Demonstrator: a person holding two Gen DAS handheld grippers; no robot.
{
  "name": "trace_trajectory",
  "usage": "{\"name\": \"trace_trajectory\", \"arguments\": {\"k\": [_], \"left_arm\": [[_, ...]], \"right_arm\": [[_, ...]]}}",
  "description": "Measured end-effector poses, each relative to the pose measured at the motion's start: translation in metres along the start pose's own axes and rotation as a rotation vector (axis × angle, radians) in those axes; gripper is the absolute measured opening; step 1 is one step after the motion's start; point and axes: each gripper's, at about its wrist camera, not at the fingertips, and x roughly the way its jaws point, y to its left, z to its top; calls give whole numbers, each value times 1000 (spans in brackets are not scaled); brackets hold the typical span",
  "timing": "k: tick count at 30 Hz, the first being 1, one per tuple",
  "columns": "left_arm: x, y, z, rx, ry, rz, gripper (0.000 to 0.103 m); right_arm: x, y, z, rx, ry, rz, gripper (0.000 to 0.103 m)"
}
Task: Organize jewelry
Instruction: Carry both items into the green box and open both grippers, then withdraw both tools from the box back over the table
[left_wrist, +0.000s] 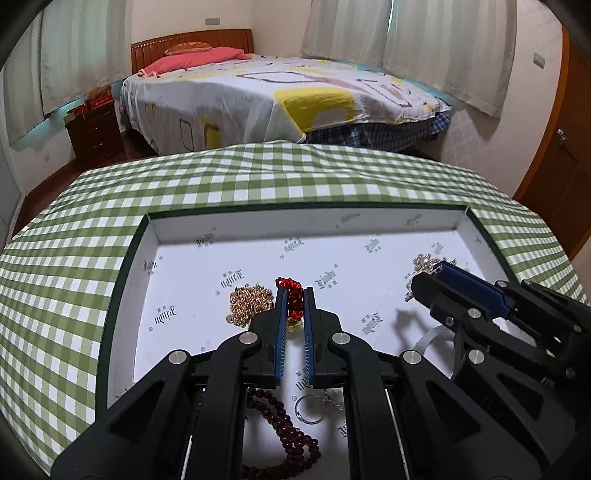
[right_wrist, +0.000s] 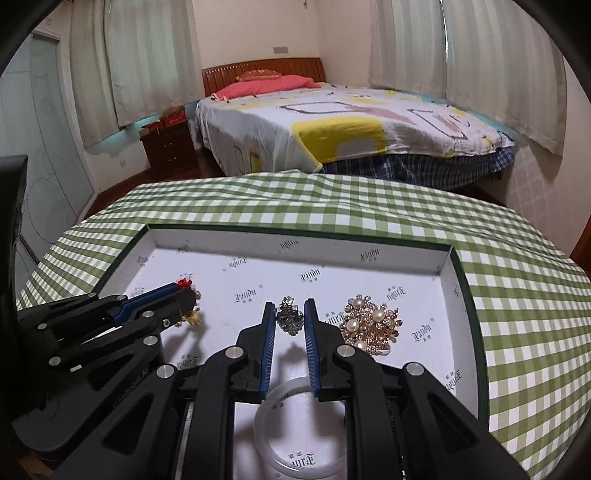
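- Left wrist view: the left gripper (left_wrist: 294, 306) points down into a shallow white tray (left_wrist: 177, 229) with a dark green rim, which sits on a table under a green checked cloth (left_wrist: 110, 206).
- Its two blue-lined jaws are clamped on a red beaded piece (left_wrist: 291, 295), which rises above the fingertips at twelve o'clock. The narrow gap between the jaws looks set by the beads themselves.
- A heap of gold chain (left_wrist: 245, 304) lies on the tray floor just beside the left jaw, at about ten o'clock from the tips.
- At six o'clock, under the gripper body, lie a dark red bead string (left_wrist: 291, 432) and a thin metal ring (left_wrist: 310, 408).
- The right gripper (left_wrist: 430, 271) comes in from three o'clock, with something glittery at its tip.
- Right wrist view: the right gripper's jaws are clamped on a small dark metal ornament (right_wrist: 289, 316), held at twelve o'clock between the tips.
- A gold brooch with pearls (right_wrist: 371, 321) rests on the tray floor just beside the right jaw, at two o'clock.
- A clear bangle (right_wrist: 295, 435) lies at six o'clock beneath the gripper.
- Each gripper holds one piece over the tray, probably so the tangled items can be sorted into separate spots; both pieces are small and could slip if the grip eases.
- A bed (right_wrist: 351, 122) and curtains fill the background.
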Motion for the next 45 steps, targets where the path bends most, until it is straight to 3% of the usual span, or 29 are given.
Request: {"name": "trace_trajectory", "arguments": {"k": [14,18,22,25,32,45], "left_arm": [[11,3,4,-4,23,12,9],[11,2,4,-5,24,12,10],[12,3,2,-4,30,14,20],[12,3,2,-8,29,12,21],[7,6,2,-28,13,17,46],[-31,13,-2,-53,-66,34,64]], "right_arm": [[15,-4,0,12,44,-7,17],[16,-4,-1,13,46,-9,21],[15,-5,-2,17,41,-10,26],[15,-6,-3,16,40,-12,28],[10,-9,-3,23,23,-21,32],[-22,-11,-1,13,-45,-67,52]]}}
